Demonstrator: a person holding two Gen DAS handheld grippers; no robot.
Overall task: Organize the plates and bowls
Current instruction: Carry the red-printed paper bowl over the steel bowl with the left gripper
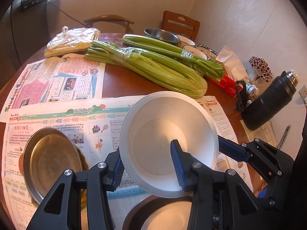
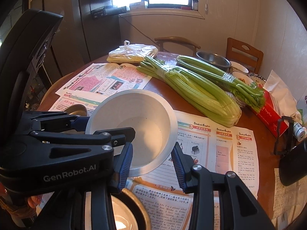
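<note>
A white bowl (image 1: pixel 163 134) (image 2: pixel 138 126) hangs tilted above the table, held from two sides. My left gripper (image 1: pixel 147 153) is shut on its near-left wall, one pad inside the bowl and one outside. My right gripper (image 2: pixel 153 147) is shut on the near-right wall in the same way. Its fingers (image 1: pixel 232 150) show at the bowl's right in the left wrist view. Under the grippers sits a dark-rimmed dish (image 1: pixel 165 216) (image 2: pixel 124 212) with a pale inside. A round metal plate (image 1: pixel 51 163) (image 2: pixel 76 109) lies on newspaper to the left.
Two celery bunches (image 1: pixel 153 69) (image 2: pixel 201 88) lie across the round wooden table (image 1: pixel 122 80). Behind them stand a steel bowl (image 1: pixel 161 34) and white bowls (image 1: pixel 187 41). A tissue box (image 2: pixel 270 118) and black flask (image 1: pixel 268 101) stand at the right. Two chairs stand at the far edge.
</note>
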